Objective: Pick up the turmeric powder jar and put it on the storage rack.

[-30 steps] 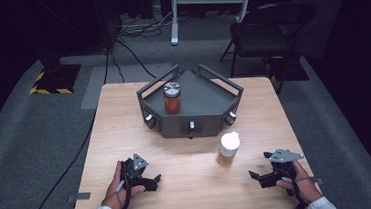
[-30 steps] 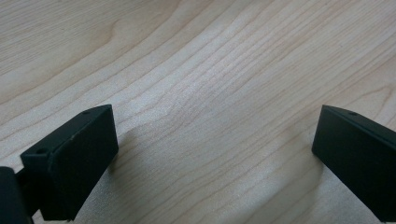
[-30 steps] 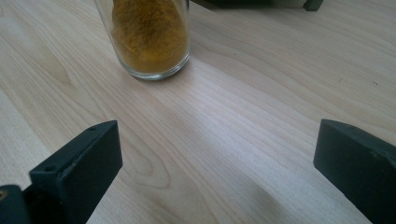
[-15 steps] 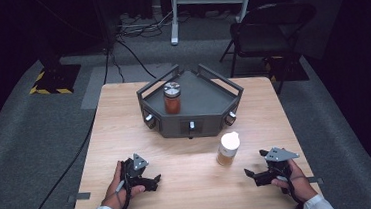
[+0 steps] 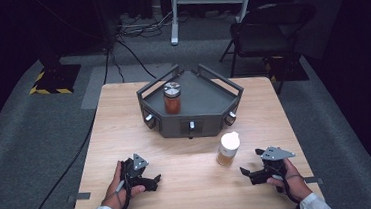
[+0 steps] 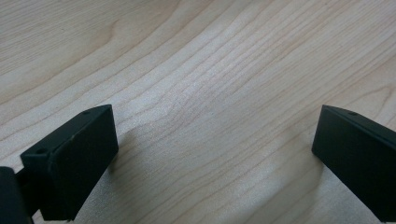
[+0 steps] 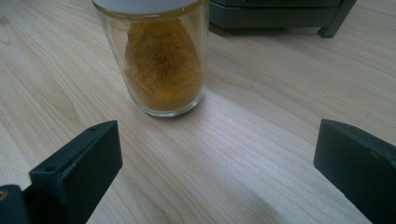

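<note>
A glass jar of yellow powder with a white lid (image 5: 227,149) (image 7: 159,56) stands on the wooden table (image 5: 195,194), right of centre. My right gripper (image 5: 244,172) (image 7: 217,170) rests low on the table just right of it, open, with nothing between its jaws; the jar stands a short way ahead of them. Near the front left, my left gripper (image 5: 157,179) (image 6: 212,161) lies open over bare wood. A second jar with red-brown contents and a metal lid (image 5: 172,97) stands inside a dark grey tray-like fixture (image 5: 208,100) at the table's far middle.
The grey fixture has raised rails and small knobs on its front wall (image 5: 191,126). Beyond the table a black chair (image 5: 267,25) and cables (image 5: 132,31) sit on the grey floor. The table's front edge is close behind both hands.
My right gripper has slid a little left toward the yellow jar. The left gripper and both jars have not moved.
</note>
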`<action>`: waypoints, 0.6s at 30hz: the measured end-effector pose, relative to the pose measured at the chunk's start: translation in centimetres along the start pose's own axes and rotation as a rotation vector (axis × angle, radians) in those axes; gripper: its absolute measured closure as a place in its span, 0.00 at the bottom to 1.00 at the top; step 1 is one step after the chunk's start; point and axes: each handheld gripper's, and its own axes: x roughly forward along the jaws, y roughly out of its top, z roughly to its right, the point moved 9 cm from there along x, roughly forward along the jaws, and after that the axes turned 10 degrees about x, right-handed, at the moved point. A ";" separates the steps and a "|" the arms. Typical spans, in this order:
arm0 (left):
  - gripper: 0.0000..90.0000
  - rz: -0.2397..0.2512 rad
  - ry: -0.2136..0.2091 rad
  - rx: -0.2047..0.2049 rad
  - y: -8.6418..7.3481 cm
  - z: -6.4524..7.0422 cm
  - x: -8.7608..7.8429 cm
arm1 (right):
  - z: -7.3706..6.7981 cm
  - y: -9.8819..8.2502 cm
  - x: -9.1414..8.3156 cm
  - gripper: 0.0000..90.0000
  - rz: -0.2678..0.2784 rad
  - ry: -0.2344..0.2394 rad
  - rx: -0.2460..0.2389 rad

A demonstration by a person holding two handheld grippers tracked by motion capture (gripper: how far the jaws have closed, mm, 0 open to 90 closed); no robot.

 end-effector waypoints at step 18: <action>0.00 0.000 0.000 -0.001 0.0 0.0 0.0 | -1.0 1.2 1.3 0.01 0.044 0.005 0.003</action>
